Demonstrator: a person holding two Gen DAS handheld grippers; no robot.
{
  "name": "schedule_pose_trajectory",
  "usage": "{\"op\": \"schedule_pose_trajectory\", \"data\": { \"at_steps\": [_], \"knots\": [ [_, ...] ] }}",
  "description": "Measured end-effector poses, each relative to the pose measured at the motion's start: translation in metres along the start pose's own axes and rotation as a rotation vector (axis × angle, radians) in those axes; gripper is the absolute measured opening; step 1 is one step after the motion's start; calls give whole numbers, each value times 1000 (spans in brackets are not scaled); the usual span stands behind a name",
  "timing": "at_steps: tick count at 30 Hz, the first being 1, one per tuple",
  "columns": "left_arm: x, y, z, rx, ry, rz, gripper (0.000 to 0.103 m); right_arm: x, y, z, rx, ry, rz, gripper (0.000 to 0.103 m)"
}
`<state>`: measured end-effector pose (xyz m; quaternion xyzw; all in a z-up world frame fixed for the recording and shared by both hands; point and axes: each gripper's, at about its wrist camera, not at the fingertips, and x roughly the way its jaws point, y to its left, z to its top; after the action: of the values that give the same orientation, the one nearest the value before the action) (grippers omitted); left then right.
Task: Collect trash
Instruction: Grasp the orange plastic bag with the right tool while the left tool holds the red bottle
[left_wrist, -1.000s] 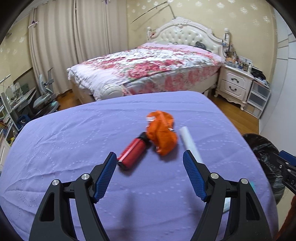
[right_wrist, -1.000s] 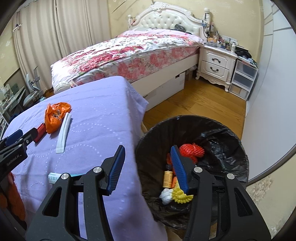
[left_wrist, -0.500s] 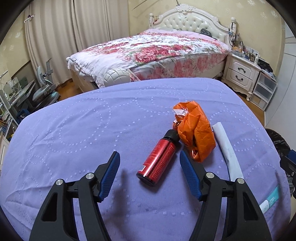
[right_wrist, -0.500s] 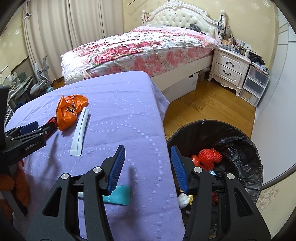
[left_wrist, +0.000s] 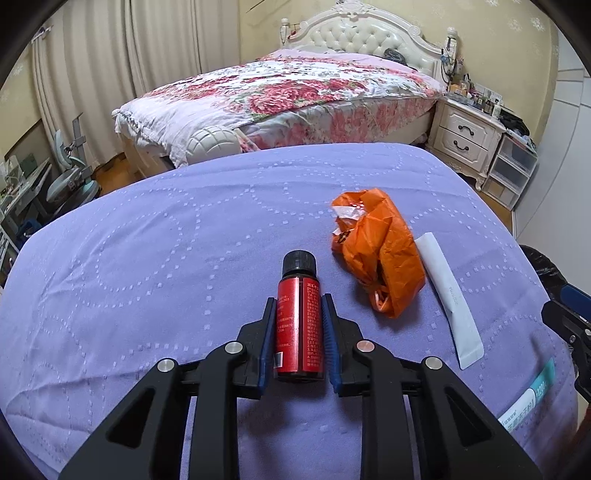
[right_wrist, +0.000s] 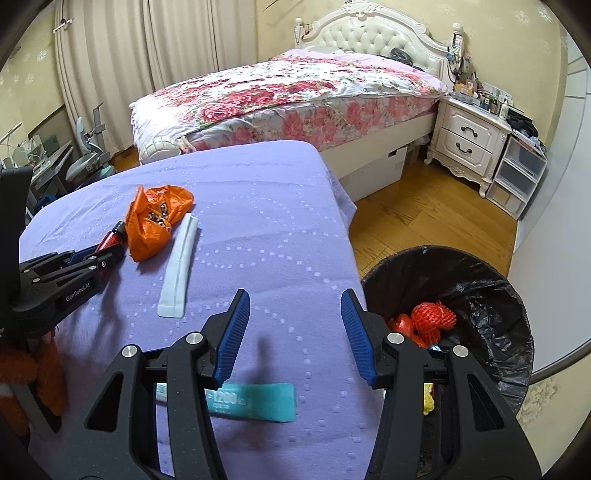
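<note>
Left wrist view shows the left gripper (left_wrist: 298, 306) with its blue-padded jaws closing on the small red-labelled bottle with a black screw cap (left_wrist: 298, 317), which lies on its side on the lilac quilted cover (left_wrist: 147, 266) of the table. The pads sit against both flanks of the bottle's lower body, so I take it as gripped or very nearly so. The bottle's long axis runs straight ahead along the gripper's fingers, cap pointing away from the hand and base toward it, which suits a squeeze across the narrow width. Just beside the bottle, on its right, lies the crumpled orange plastic bag (left_wrist: 380, 251); beyond that bag, further from the bottle, is the flat white sachet (left_wrist: 448, 295). A teal-printed packet (right_wrist: 255, 402) lies well apart from the bottle, at the near edge of the cover and right under the right gripper (right_wrist: 293, 332), whose jaws stand partly open with nothing between them. The round bin lined with a black bag (right_wrist: 480, 295) stands off the cover's edge on the far side of the packet from the bottle, already holding red netting and other scraps. The left hand plainly owns the bottle; the right is nearer the bin and the packet. The carry to the bin will cross over the bag and sachet.
</note>
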<state>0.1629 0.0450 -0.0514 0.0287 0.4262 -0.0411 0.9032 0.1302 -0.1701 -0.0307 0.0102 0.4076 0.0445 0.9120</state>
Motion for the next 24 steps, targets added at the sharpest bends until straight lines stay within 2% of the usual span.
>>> {"op": "schedule_pose_trajectory", "data": {
  "at_steps": [9, 18, 24],
  "knots": [
    [-16, 38, -13, -35, -21, 78, 25, -1, 45, 17, -73, -25, 60, 50],
    [-30, 99, -29, -98, -27, 173, 25, 11, 94, 34, -123, -17, 139, 50],
    [-33, 130, -39, -157, -19, 201, 25, 28, 122, 48, -154, -10, 141, 50]
  ]
}}
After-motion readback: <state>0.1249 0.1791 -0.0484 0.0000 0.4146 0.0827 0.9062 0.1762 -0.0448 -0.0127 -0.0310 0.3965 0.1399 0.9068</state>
